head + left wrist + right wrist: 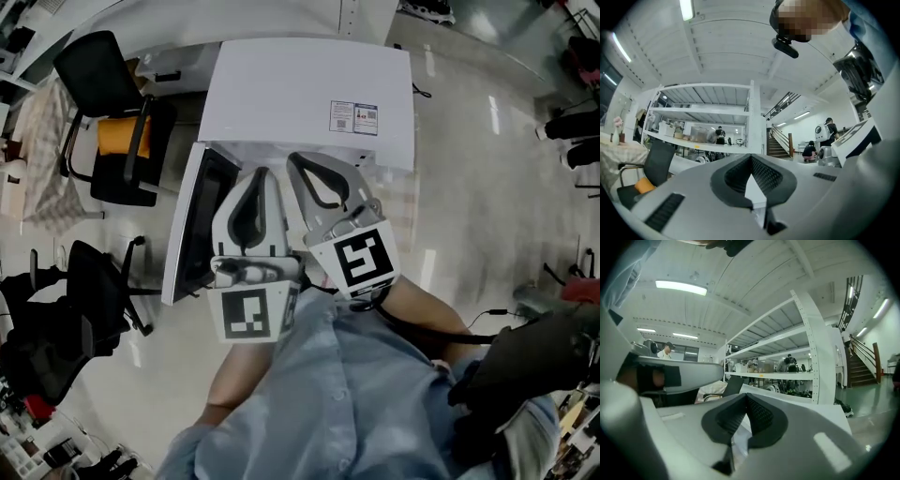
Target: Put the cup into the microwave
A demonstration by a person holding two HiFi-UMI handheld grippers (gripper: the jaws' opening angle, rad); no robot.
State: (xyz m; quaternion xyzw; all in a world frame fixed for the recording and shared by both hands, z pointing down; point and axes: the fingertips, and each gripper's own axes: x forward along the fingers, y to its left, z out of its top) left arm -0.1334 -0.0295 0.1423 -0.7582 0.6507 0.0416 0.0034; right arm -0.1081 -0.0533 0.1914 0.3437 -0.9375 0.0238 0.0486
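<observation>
Pale glossy floor, open lab hall. A white box-shaped microwave [309,94] sits below, its dark-glass door [192,230] standing open at the left. The cup is in no view; both grippers hide the cavity, so its place cannot be told. Left gripper [751,161]: jaws closed together, nothing between. Right gripper [746,401]: likewise closed, empty. Judgement: a cup should be light, rigid and smooth-walled, so grip across the body. Only the head view shows the microwave; the gripper views show white shelving racks [787,371] and a staircase [780,145].
</observation>
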